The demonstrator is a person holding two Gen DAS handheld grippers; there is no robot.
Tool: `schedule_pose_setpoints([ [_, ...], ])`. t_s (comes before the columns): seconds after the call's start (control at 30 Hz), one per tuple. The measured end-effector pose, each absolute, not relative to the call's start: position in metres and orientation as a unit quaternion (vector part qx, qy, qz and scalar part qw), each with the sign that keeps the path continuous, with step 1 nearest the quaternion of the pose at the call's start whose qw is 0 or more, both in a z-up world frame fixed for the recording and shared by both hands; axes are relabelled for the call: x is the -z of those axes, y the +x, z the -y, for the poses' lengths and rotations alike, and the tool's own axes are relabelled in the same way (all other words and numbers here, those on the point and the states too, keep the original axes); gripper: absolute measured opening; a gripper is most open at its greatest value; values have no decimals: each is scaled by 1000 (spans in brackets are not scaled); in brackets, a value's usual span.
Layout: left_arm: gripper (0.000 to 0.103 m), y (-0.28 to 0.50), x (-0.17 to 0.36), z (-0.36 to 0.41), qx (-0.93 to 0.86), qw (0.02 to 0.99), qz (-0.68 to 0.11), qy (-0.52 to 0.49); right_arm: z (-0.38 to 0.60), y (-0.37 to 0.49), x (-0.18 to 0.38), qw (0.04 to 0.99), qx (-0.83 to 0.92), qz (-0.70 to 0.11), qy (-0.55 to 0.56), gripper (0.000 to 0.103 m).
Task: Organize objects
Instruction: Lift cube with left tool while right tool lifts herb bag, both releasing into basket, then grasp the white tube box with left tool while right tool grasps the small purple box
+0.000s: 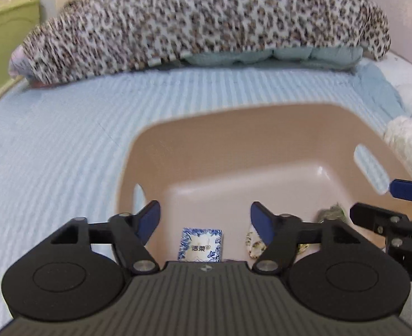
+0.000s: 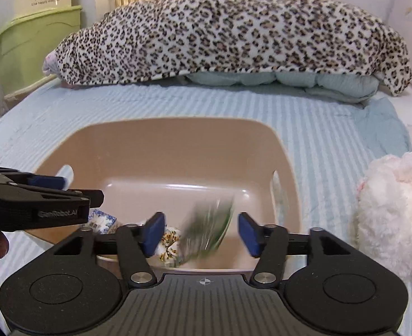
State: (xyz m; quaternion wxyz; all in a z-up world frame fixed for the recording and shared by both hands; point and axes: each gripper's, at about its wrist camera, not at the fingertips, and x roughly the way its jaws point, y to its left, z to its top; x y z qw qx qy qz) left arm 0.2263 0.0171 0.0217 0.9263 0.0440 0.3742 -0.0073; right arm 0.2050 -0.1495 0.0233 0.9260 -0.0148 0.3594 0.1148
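Observation:
A tan plastic basin [image 1: 206, 137] [image 2: 177, 145] sits on the striped blue bed. Inside lie a blue-and-white tissue packet [image 1: 201, 244] [image 2: 102, 221], a floral packet [image 1: 255, 243] [image 2: 169, 242] and a greenish packet [image 1: 332, 214]. In the right wrist view a green packet [image 2: 208, 229] is blurred between the fingers, apart from both pads, over the basin. My left gripper [image 1: 205, 221] is open and empty above the basin's near left side. My right gripper [image 2: 201, 233] is open above the near edge. Each gripper shows in the other's view, the right [image 1: 396, 204] and the left [image 2: 46, 196].
A leopard-print blanket [image 2: 228, 33] over a pale blue quilt [image 2: 284, 79] lies across the far side of the bed. A fluffy white item [image 2: 396, 210] lies right of the basin. A green bin [image 2: 35, 44] stands off the bed at the far left.

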Motion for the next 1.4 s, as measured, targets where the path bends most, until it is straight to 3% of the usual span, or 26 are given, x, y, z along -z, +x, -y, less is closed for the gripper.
schedule_pose_setpoints([
  [0.07, 75, 216, -33, -17, 4, 930, -364, 59, 152, 197, -32, 930, -114, -350, -14, 77],
  [0.2, 94, 195, -48, -22, 4, 934, -350, 69, 158, 178, -45, 933, -111, -341, -19, 89],
  [0.33, 94, 172, -56, -28, 6, 936, -344, 75, 164, 160, -50, 931, -112, -345, -30, 98],
  [0.73, 95, 141, -24, -38, 32, 912, -401, 76, 174, 138, -20, 914, -99, -389, -58, 103],
  [1.03, 94, 164, 28, -27, 33, 892, -445, 68, 176, 156, 29, 890, -90, -443, -64, 103],
  [1.4, 96, 184, 67, -23, 47, 874, -483, 22, 169, 174, 53, 883, -91, -454, -76, 101],
])
